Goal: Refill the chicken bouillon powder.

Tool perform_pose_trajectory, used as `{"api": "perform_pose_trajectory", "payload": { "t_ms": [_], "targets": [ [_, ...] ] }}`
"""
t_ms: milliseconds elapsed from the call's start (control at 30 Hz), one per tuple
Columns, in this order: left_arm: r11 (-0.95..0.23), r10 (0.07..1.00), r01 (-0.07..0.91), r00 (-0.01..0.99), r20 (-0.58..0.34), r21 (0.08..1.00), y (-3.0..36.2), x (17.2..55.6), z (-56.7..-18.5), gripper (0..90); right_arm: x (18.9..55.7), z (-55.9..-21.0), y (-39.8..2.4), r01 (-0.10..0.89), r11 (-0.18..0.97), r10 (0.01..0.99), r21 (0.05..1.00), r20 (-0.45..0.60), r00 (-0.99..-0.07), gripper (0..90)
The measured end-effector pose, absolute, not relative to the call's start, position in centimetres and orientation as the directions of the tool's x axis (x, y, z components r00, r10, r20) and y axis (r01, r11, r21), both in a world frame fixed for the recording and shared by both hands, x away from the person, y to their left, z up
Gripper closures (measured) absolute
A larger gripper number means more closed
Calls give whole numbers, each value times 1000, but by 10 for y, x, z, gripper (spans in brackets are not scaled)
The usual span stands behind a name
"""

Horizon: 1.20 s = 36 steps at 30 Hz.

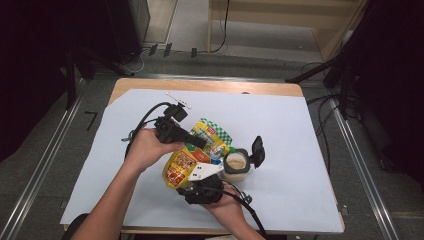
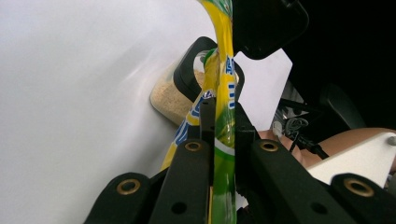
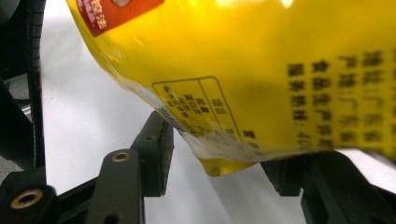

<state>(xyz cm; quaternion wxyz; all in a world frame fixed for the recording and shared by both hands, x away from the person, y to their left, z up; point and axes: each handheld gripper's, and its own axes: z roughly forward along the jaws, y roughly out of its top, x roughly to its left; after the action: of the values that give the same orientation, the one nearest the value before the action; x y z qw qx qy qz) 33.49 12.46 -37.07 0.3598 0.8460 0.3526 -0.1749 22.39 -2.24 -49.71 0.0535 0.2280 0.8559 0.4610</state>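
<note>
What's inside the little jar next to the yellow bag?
The open jar holds something tan and crumbly, like powder or crumbs. How deep it goes is hidden by the jar's rim and the yellow bag.

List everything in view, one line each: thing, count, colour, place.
snack bag: one, yellow with green checks and an orange label, held tilted above the table's middle, mouth toward the jar
jar: one, clear with beige crumbs inside, black flip lid open, right of the bag
sheet: one, pale blue-white, covering the table
table: one, light wood, edge showing beyond the sheet
strip: one, small and white, near the sheet's far edge
left gripper: one, black, shut on the bag's edge
right gripper: one, black, jaws apart either side of the bag's bottom corner
forearms: two, entering from the bottom
</note>
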Motion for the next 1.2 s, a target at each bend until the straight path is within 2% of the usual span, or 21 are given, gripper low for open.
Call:
{"api": "perform_pose_trajectory", "payload": {
  "t_ms": [733,1067,1200],
  "targets": [
    [-481,445,726,685,-577,492,144,338,-367,898,224,-496,-24,337,466,449,818,110,-887,471],
    [-447,436,717,697,-569,536,156,336,-356,900,228,-496,-29,369,429,467,824,148,-872,466],
    [-424,433,708,706,-560,564,163,335,-350,900,229,-494,-31,364,427,484,828,131,-865,465]
  ]
}}
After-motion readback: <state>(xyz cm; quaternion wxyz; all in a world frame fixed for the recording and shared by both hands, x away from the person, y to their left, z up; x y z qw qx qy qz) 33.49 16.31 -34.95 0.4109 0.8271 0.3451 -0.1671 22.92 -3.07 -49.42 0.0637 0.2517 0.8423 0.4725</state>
